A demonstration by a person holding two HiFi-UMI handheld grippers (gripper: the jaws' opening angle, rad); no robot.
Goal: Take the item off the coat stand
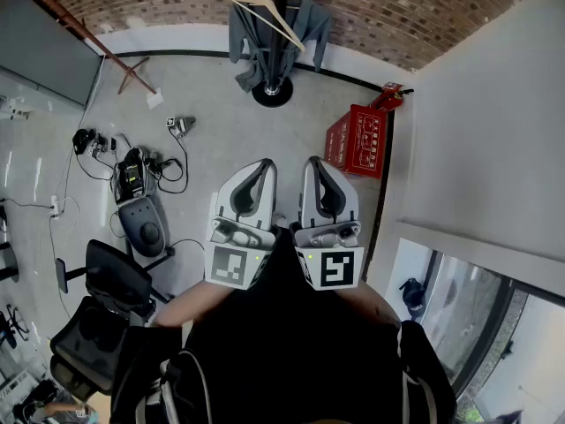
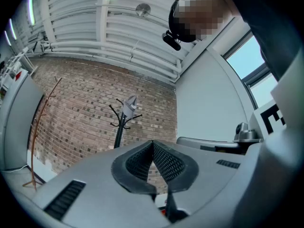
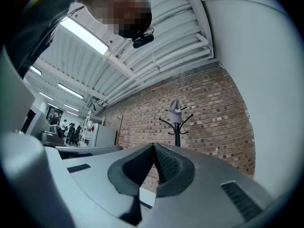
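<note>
A black coat stand (image 1: 275,78) rises by the brick wall, far ahead of me. A grey garment (image 1: 258,41) and a wooden hanger (image 1: 269,9) hang on it. In both gripper views the coat stand (image 2: 118,127) (image 3: 177,129) is small and distant, with a grey cap (image 2: 129,105) (image 3: 175,111) on its top. My left gripper (image 1: 263,166) (image 2: 153,144) and right gripper (image 1: 314,164) (image 3: 154,147) sit side by side close to my body. Both point toward the stand, tilted slightly up. Each is shut, its pads meeting at the tips with nothing between them.
A red crate (image 1: 357,140) and a red extinguisher (image 1: 389,96) stand by the white wall on the right. Cables and devices (image 1: 132,177) lie on the floor at left, with a black office chair (image 1: 110,283) nearer me. A wooden frame (image 1: 84,32) leans at back left.
</note>
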